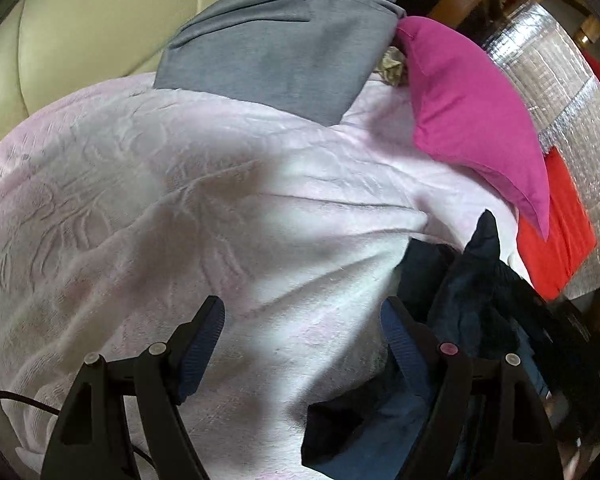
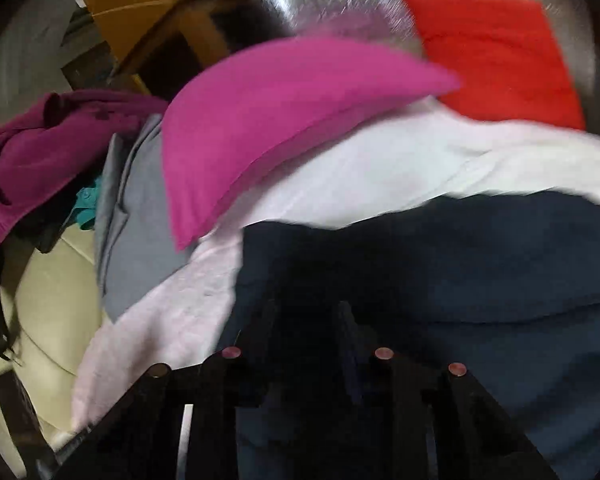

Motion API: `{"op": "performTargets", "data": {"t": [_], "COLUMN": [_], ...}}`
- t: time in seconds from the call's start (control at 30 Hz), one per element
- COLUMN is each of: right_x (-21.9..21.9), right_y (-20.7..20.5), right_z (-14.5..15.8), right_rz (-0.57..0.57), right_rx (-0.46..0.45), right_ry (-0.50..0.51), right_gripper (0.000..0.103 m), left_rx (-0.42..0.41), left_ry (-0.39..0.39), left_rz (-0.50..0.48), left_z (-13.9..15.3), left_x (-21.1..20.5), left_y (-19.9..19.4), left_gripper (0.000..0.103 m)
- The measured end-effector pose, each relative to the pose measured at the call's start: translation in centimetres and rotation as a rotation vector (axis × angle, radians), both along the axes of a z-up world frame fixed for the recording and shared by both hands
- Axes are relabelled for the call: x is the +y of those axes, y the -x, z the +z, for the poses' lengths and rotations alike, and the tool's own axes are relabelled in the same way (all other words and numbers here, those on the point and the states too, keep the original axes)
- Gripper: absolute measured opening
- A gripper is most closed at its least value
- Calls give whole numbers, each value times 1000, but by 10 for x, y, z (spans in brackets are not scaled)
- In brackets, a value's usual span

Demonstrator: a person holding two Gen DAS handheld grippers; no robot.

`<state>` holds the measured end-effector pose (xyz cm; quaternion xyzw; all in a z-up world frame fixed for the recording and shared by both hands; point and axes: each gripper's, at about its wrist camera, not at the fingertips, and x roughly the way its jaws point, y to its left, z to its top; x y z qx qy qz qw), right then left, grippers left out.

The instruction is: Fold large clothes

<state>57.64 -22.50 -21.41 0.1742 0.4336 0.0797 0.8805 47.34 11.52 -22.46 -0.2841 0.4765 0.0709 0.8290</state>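
**Spotter:** Where is the piece you're folding?

**Operator:** The navy garment (image 2: 440,264) lies bunched on the pale pink blanket (image 1: 180,200), which covers the cream sofa (image 1: 80,32). In my left view it sits just right of my left gripper (image 1: 300,320), a dark point of cloth sticking up.

**Spotter:** Fingers?

**Operator:** The left ones stand wide apart over bare blanket, holding nothing. My right gripper (image 2: 308,320) is dark against dark fabric and the frame is smeared, so I cannot tell whether it's closed on the cloth or merely above it.

**Spotter:** What would make this step go well?

**Operator:** I judge I need two corners of one edge. I'd move the left across to the near hem, pinch a single layer, and pull taut against the right before laying it flat.

**Spotter:** Anything crowding you?

**Operator:** The magenta cushion (image 1: 472,120) and grey garment (image 1: 276,60) rest farther back on the blanket, the red cloth (image 2: 496,56) beyond on the silver mat (image 1: 560,80). I'd keep the spread forward of those.
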Motion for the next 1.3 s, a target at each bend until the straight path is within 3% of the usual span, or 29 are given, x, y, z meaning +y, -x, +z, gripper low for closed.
{"op": "performTargets", "data": {"t": [0.07,0.13,0.3,0.37,0.5,0.57,0.6,0.67,0.9,1.0,1.1,1.23,1.3], "right_x": [6,9,-21,-41,-92,-126,-140,-171,-259,-270,-288,-290,-295], "right_y": [-24,-51,-50,-32,20,53,68,104,218,232,240,255,271], "right_z": [-19,-53,-60,-49,-11,4,10,19,10,-10,-40,-29,-23], "right_rz": [-17,-46,-72,-82,-119,-161,-188,-248,-398,-452,-476,-463,-482], "right_rx": [67,205,206,158,45,10,-2,-36,-72,-37,20,-9,-34], "right_ry": [-16,-54,-283,-346,-312,-291,-276,-241,-247,-272,-326,-351,-383], "right_gripper": [30,31,32,32,33,43,56,60,60,60,51,52,60], "left_rx": [5,10,9,2,-44,-82,-94,-95,-78,-26,27,-3,-27], "left_ry": [-2,-8,-24,-23,-37,-53,-59,-68,-125,-126,-137,-114,-69], "left_rz": [2,-12,-67,-99,-174,-208,-229,-250,-327,-355,-369,-348,-340], "left_z": [0,0,3,5,14,19,20,20,17,4,-10,1,7], "left_x": [1,1,-6,-13,-34,-46,-53,-65,-105,-112,-115,-104,-95], "left_y": [1,-1,-3,-3,5,10,13,16,30,29,27,39,47], "left_gripper": [81,81,81,81,81,81,81,81,81,81,81,81,81]}}
